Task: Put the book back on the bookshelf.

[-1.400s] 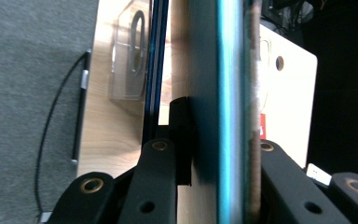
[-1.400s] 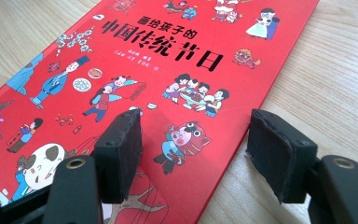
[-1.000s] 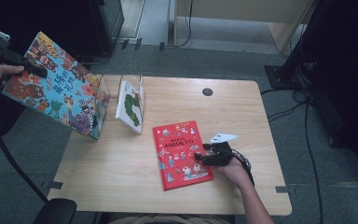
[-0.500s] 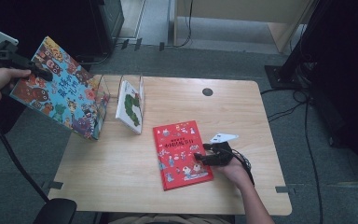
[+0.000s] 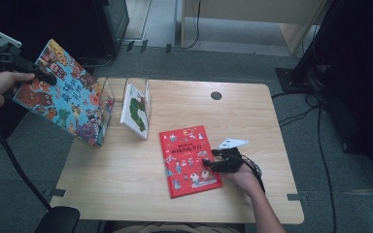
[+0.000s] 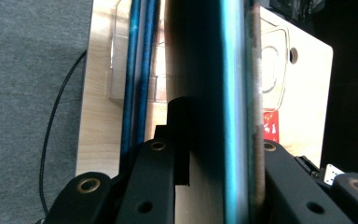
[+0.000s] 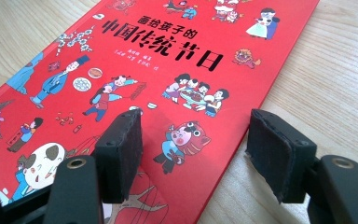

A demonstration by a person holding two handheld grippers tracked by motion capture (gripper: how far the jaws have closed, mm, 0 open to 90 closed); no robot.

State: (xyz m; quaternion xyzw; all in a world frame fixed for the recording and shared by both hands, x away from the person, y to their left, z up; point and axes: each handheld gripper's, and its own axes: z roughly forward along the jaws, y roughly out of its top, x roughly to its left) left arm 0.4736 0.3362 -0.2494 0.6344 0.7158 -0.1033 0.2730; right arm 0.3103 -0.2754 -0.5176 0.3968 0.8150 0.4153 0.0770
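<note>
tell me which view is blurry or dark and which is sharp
Left gripper view: the colourful book clamped in the left gripper sits too close, a dark blurred band. Right gripper view: the red book is sharp and evenly lit. High view: soft, dim around the table.

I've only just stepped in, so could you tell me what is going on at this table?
A person is sorting picture books with two hand-held grippers. The left gripper is shut on a colourful picture book, held tilted in the air at the table's left edge beside a clear book stand where a white book stands. The right gripper rests open across the edge of a red picture book lying flat.
</note>
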